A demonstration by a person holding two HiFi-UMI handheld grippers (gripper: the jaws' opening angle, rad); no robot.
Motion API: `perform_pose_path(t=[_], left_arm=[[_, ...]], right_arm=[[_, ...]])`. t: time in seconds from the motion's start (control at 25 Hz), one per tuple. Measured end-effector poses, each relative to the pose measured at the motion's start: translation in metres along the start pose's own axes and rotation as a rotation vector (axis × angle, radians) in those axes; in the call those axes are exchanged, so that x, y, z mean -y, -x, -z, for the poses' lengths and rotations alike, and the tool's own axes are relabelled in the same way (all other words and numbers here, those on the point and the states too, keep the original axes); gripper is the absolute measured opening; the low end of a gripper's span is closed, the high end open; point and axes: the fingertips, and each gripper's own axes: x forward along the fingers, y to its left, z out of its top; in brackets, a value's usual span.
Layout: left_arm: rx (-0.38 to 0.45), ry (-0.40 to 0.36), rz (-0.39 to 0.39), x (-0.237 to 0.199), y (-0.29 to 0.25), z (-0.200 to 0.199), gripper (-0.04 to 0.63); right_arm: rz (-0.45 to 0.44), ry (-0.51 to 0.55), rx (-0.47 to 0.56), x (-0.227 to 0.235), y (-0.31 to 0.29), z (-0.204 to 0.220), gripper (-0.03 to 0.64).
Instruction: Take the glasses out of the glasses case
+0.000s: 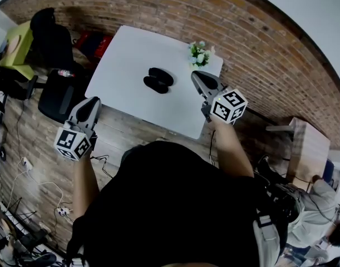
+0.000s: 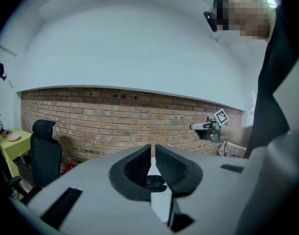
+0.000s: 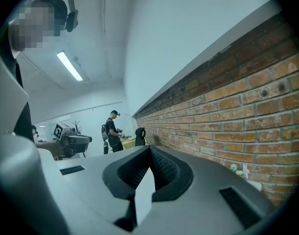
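Head view: L gripper (image 1: 90, 102) and R gripper (image 1: 198, 78) are both held in the air by the near side of the white table (image 1: 131, 49), touching nothing. The glasses case (image 1: 158, 80) lies ahead of both, fwd-right of the L tips and fwd-left of the R tips, nearer R. It reads as two dark ovals touching, so can't tell if the lid is up, and the glasses aren't made out. Flowers (image 1: 199, 53) sit just beyond the R tips. L gripper view: jaws all but together, hairline slit at the tips, nothing clamped. The case shows as a dark blob low in the gap, well ahead. R gripper view: jaws tip-to-tip, empty, aimed along the brick wall (image 3: 237, 97), case out of sight. Risks (judgement): jaws must part before approach, else the tips just shove the case. A rounded shell on a slick top prob. skates or spins if pushed from one side w/o the other gripper bracing it. R swinging in could clip the flowers. Once inside, thin frame arms could bend or lenses scuff if pinched hard — go for the bridge, light squeeze.
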Motion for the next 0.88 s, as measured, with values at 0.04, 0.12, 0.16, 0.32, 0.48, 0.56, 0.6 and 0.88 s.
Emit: perform_pose_path(t=[0.04,0.12,0.16,0.32,0.48,0.56,0.6,0.88], left_arm=[[0.003,0.001,-0.003,0.000,-0.001,-0.001,0.035],[0.010,0.002,-0.007,0.001,-0.001,-0.002,0.035],[0.012,0.002,-0.009,0.001,-0.001,-0.002,0.035],[0.013,0.002,-0.015,-0.001,0.000,0.000,0.035],[0.020,0.010,-0.014,-0.009,-0.001,0.000,0.035],[0.025,0.009,-0.008,-0.011,-0.004,-0.001,0.035],[0.027,0.008,-0.004,-0.012,-0.006,-0.001,0.035],[0.037,0.008,0.022,-0.022,-0.020,-0.003,0.035]], right_arm=[[-0.003,0.001,-0.002,0.000,0.000,0.000,0.015],[-0.009,0.003,-0.008,0.000,0.000,0.000,0.015],[-0.012,0.003,-0.011,0.000,0.000,0.000,0.015],[-0.016,0.007,-0.021,0.000,-0.001,0.001,0.015],[-0.012,0.017,-0.029,0.000,-0.005,0.001,0.015],[-0.006,0.019,-0.029,0.001,-0.006,0.000,0.015],[-0.003,0.019,-0.028,0.002,-0.007,0.000,0.015],[0.003,0.031,-0.041,0.005,-0.019,0.000,0.015]])
